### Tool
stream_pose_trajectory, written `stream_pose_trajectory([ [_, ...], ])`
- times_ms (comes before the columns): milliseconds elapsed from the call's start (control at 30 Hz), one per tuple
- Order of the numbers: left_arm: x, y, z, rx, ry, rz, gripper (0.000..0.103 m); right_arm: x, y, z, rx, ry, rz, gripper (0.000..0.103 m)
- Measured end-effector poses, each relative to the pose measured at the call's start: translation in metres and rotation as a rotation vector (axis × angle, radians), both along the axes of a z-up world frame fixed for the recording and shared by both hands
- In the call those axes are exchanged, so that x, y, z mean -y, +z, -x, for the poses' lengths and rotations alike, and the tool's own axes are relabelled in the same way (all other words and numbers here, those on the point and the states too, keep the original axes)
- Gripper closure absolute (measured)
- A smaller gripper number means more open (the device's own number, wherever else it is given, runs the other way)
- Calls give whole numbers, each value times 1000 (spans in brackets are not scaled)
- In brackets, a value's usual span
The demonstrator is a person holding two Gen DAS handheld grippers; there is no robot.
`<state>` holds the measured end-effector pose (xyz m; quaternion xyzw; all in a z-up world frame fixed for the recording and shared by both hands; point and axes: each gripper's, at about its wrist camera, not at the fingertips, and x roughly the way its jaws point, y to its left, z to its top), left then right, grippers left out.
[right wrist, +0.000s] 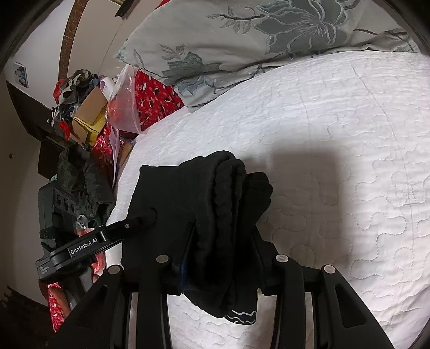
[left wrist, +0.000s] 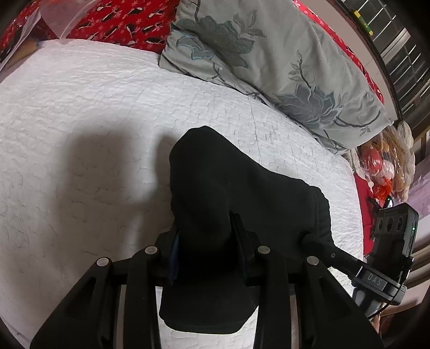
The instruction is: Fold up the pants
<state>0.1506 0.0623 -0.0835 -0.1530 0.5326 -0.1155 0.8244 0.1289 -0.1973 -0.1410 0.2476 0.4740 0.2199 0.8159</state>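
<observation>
Black pants hang bunched between both grippers above a white quilted bedspread. My left gripper is shut on one bunched end of the cloth, which drapes over its fingers and hides the tips. My right gripper is shut on the other end of the pants, where the ribbed waistband shows. In the left wrist view the right gripper grips the cloth at lower right. In the right wrist view the left gripper grips it at the left.
A grey floral pillow lies at the head of the bed on a red patterned sheet. Beside the bed are plastic bags, a cardboard box and piled clothes. The bed's edge is near the right gripper.
</observation>
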Motion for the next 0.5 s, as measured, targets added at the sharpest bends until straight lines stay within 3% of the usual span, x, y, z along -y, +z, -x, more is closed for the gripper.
stream_pose_trajectory([
  [500, 4, -7, -5, -15, -19, -36, 70, 0, -7, 4, -6, -15, 54, 56],
])
